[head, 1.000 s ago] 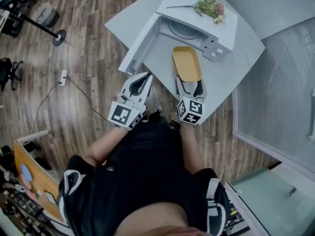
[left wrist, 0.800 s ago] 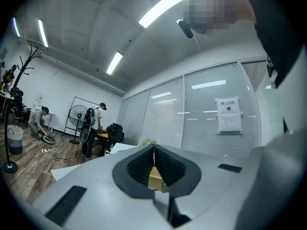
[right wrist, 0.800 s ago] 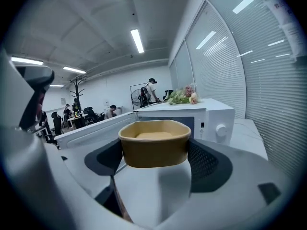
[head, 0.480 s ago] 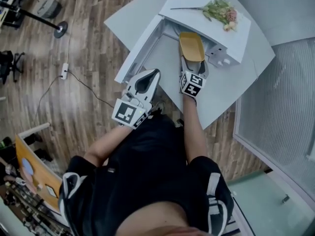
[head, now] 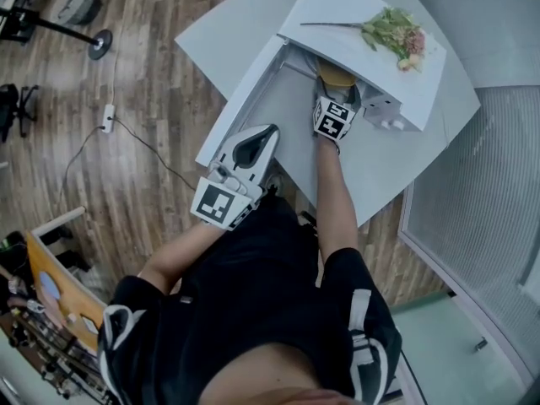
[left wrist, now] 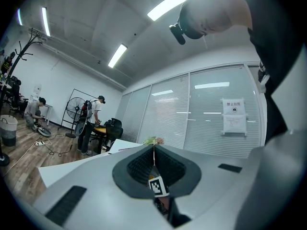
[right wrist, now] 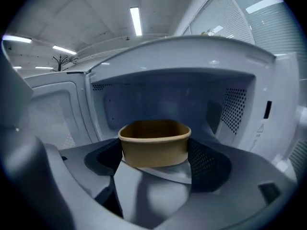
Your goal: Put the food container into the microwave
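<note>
The tan food container (right wrist: pixel 154 143) sits between the jaws of my right gripper (right wrist: pixel 154 152), which is shut on it. It is inside the mouth of the white microwave (right wrist: pixel 168 56), just above the cavity floor. In the head view only a yellow edge of the container (head: pixel 337 77) shows under the microwave's (head: pixel 363 24) top, with the right gripper (head: pixel 336 95) reaching in. The microwave door (head: pixel 240 91) stands open to the left. My left gripper (head: pixel 267 132) hangs shut and empty near the door's outer end, jaws pressed together (left wrist: pixel 154 152).
A bunch of flowers (head: pixel 393 32) lies on top of the microwave. The grey table (head: pixel 380 167) ends close to my body. A cable and power strip (head: pixel 108 125) lie on the wooden floor at left. People (left wrist: pixel 91 123) stand far off in the left gripper view.
My right gripper has carried the container forward from over the table into the microwave's opening. The left gripper has stayed by the door, drifting slightly forward.
</note>
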Demonstrator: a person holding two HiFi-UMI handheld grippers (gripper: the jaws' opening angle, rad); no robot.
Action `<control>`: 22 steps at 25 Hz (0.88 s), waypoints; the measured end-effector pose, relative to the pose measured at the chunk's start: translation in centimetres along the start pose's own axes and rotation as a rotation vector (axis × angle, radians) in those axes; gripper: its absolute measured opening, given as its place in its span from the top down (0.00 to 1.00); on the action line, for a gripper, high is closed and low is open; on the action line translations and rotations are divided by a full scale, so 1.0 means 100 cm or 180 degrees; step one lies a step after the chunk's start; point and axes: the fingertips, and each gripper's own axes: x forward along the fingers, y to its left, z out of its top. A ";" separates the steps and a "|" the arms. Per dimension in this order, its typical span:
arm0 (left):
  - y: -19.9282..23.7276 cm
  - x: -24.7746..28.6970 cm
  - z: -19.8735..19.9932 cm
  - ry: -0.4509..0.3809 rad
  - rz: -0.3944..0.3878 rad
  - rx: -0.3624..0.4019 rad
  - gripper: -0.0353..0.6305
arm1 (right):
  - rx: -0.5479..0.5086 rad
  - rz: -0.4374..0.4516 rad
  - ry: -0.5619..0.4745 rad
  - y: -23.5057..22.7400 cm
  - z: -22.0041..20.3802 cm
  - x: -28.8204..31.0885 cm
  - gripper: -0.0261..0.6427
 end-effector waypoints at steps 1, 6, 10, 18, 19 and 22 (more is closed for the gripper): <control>0.003 0.002 -0.001 0.0006 0.0005 -0.0001 0.91 | 0.0004 -0.0009 0.0026 -0.001 -0.002 0.009 0.30; 0.012 0.006 -0.002 0.0009 0.0024 -0.0031 0.91 | 0.0028 -0.0012 0.0178 -0.001 -0.013 0.038 0.30; 0.017 0.007 -0.003 0.0031 0.0025 -0.0037 0.91 | 0.0046 0.0014 0.0288 0.000 -0.021 0.055 0.30; 0.015 0.009 -0.001 0.0034 -0.0028 -0.0041 0.91 | 0.0008 0.0020 0.0355 0.001 -0.022 0.057 0.30; 0.013 0.009 0.001 0.0029 -0.0044 -0.0044 0.91 | 0.0008 0.0030 0.0372 0.002 -0.023 0.051 0.30; 0.004 0.008 0.004 0.0017 -0.0079 -0.0038 0.91 | 0.0089 0.0045 0.0402 0.004 -0.025 0.025 0.30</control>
